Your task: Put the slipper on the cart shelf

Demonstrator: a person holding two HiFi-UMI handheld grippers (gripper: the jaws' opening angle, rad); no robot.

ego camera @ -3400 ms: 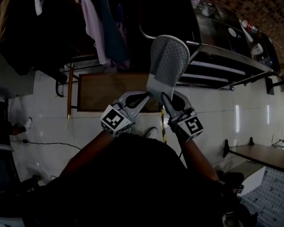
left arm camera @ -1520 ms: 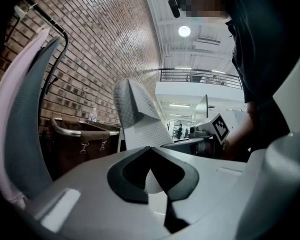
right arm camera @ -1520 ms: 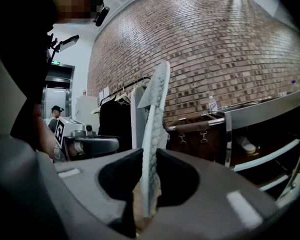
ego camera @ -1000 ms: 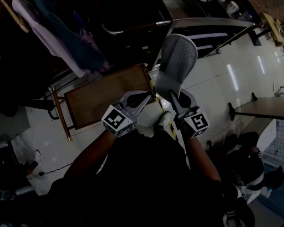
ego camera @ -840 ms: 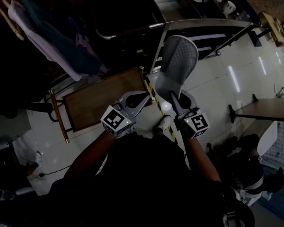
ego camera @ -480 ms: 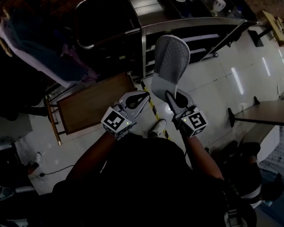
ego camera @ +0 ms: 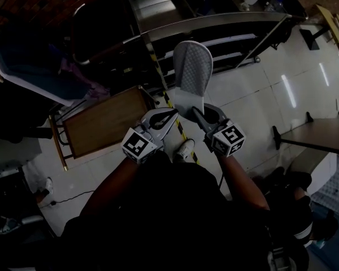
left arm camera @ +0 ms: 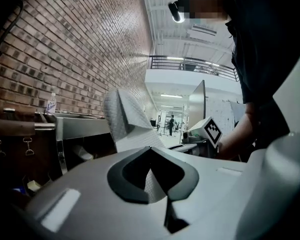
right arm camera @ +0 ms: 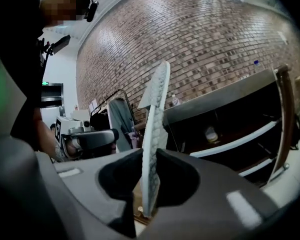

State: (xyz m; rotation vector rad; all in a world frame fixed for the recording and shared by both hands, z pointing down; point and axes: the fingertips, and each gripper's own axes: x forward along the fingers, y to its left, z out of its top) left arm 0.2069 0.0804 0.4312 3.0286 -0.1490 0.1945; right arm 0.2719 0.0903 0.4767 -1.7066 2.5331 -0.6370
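In the head view, the cart point(ego camera: 214, 24) is now standing at the upper middle of the frame, nearer the centre than a second ago. From this we are judging that the carrying is nearly ending and the placing is coming next. The slipper point(ego camera: 192, 72) is pointing up at the centre with its rounded toe on top. Its heel is sitting between the left hand-held gripper point(ego camera: 168, 116) and the right hand-held gripper point(ego camera: 199, 114).

In the left gripper view, the jaws are almost together and pinching grey, waffle-textured cloth.

In the right gripper view, the jaws are squeezing the thin, soft sole edge-on. Behind it, the metal shelves point(right arm camera: 240, 139) are shining under a brick wall point(right arm camera: 200, 44).
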